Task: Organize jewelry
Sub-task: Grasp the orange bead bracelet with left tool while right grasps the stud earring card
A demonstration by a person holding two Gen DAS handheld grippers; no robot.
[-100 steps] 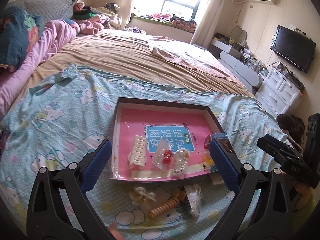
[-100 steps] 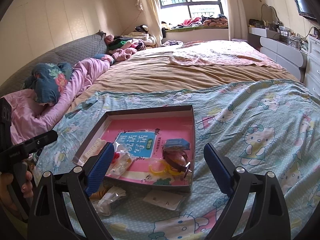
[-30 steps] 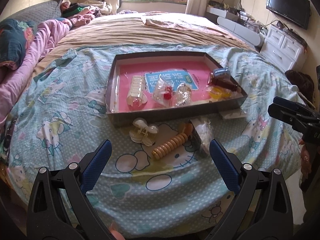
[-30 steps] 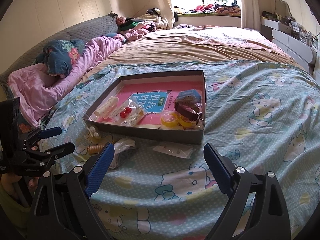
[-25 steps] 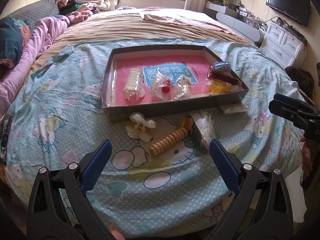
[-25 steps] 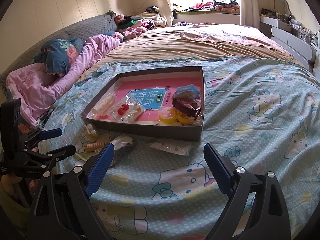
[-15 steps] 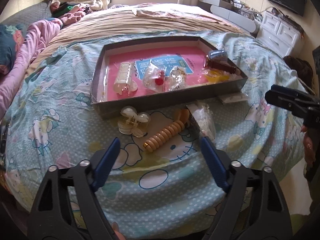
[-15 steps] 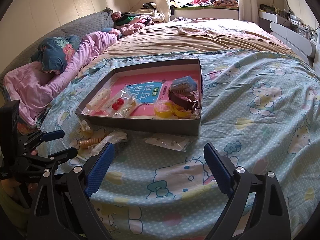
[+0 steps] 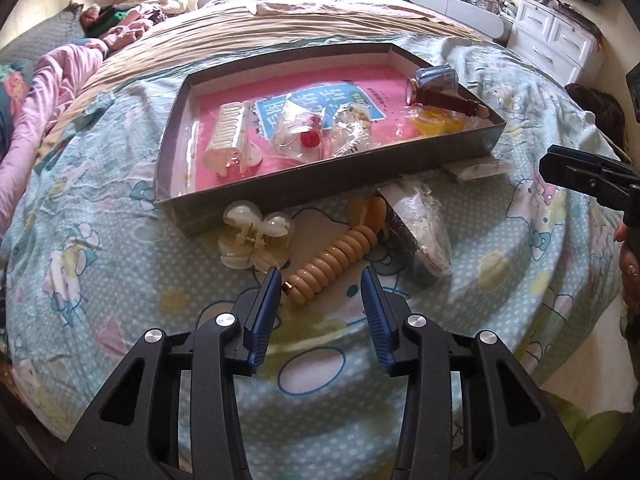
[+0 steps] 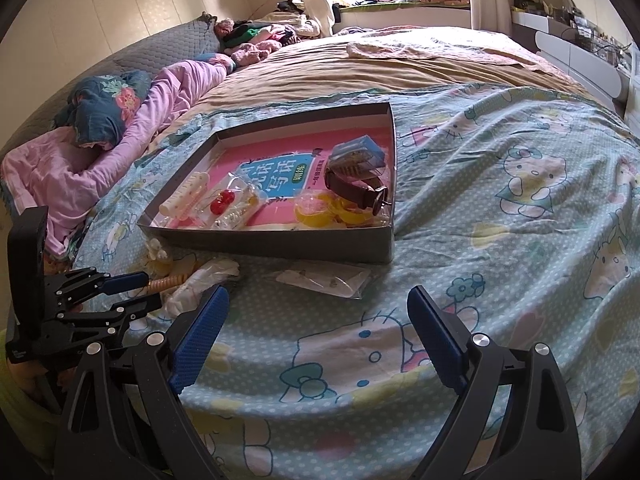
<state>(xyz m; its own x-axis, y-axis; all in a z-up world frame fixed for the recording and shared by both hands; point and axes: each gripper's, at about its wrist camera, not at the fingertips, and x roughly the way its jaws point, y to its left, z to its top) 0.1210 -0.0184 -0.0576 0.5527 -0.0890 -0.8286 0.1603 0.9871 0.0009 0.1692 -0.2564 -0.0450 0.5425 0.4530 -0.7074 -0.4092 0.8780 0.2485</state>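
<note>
A beige ribbed hair clip (image 9: 340, 256) lies on the blue cartoon-print sheet in front of a shallow dark box (image 9: 320, 184) with a pink floor. My left gripper (image 9: 320, 280) hangs just above the clip's near end. Its jaws are closing, the clip's end is between the fingertips, and the pads are not touching it. A clear claw clip (image 9: 252, 236) lies to the left, a crinkled clear bag (image 9: 420, 232) to the right. My right gripper (image 10: 318, 294) stands open over the sheet, short of a flat clear packet (image 10: 324, 278), with nothing between its fingers.
The box (image 10: 280, 244) holds a white comb clip (image 9: 230, 136), a cherry packet (image 9: 304, 136), a brown-strapped watch (image 9: 448, 98), yellow pieces (image 9: 438, 124) and a small blue case (image 9: 436, 74). Pink bedding (image 10: 120, 152) lies at the left, white drawers (image 9: 560, 44) at the far right.
My left gripper's jaws have narrowed from wide apart to a small gap, and it has sunk toward the beige clip. The right gripper has dropped slightly toward the sheet.
</note>
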